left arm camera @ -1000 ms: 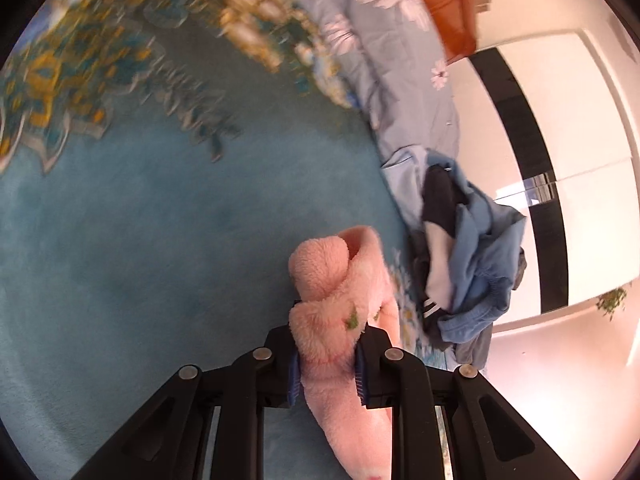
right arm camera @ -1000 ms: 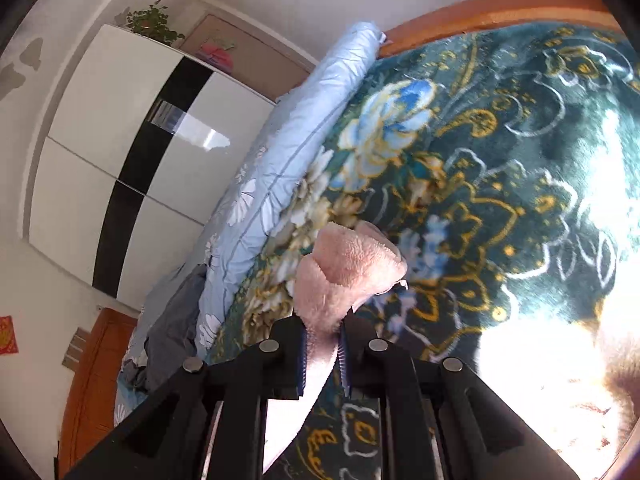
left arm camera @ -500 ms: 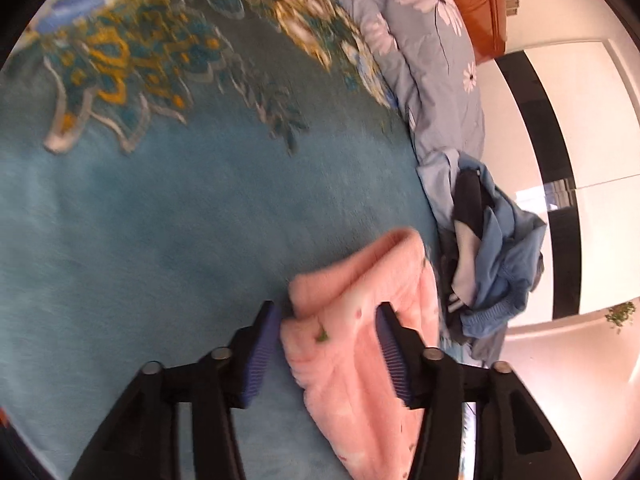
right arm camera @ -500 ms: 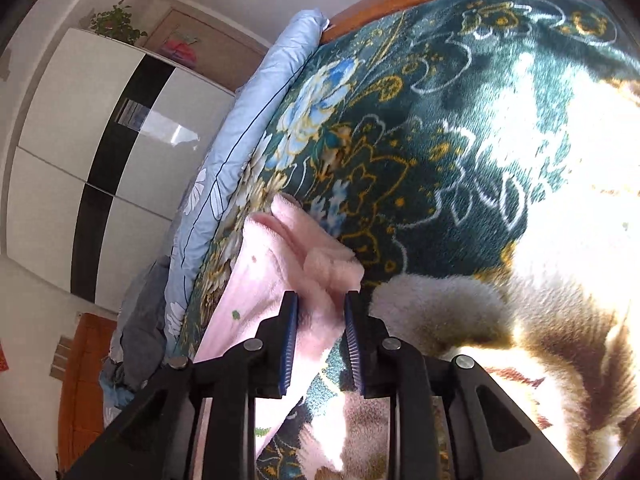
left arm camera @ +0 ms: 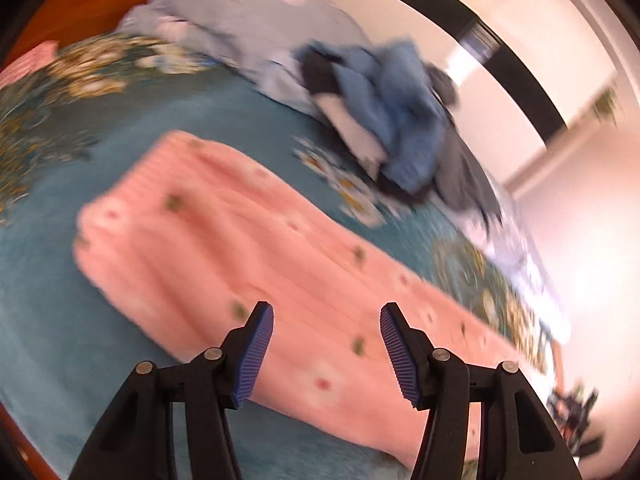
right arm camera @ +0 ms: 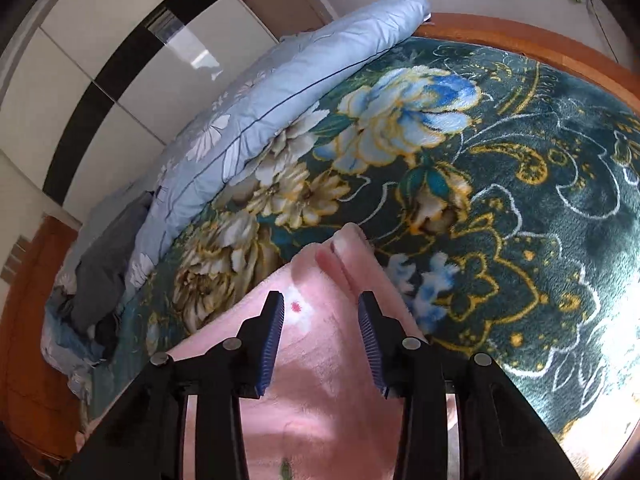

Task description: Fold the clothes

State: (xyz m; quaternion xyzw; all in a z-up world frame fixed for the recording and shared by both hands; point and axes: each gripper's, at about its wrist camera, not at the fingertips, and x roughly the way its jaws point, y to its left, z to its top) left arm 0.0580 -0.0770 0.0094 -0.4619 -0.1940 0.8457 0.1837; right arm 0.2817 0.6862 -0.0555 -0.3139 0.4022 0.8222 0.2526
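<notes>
**A:** Take the blanket (left arm camera: 52, 200) as the landmark. How does the pink garment (left arm camera: 248, 248) lie on it, starting from the left?

**B:** It is a long strip, flat on the teal middle of the blanket. Its long axis runs across the left wrist view, from a squared end at the left down to the right. The left gripper (left arm camera: 326, 346) hovers over its near edge, jaws wide apart and empty. The strip runs crosswise to that gripper's fingers.

**A:** And the right side?

**B:** The right gripper (right arm camera: 322, 334) is over the other end, where the pink cloth (right arm camera: 336, 400) rises to a narrow tip against the blanket's flowers. Its jaws are apart too, somewhat narrower, and grip nothing. Each gripper is near its own end.

**A:** How does the cloth look?

**B:** Fluffy and ribbed, pale pink with small green and red specks. The layered tip suggests it is already doubled lengthwise, though I cannot be sure.

**A:** Anything else on the blanket?

**B:** A heap of blue clothes (left arm camera: 392, 120) at its far edge, beside the pale quilt (right arm camera: 280, 92), well apart from the pink piece.
</notes>
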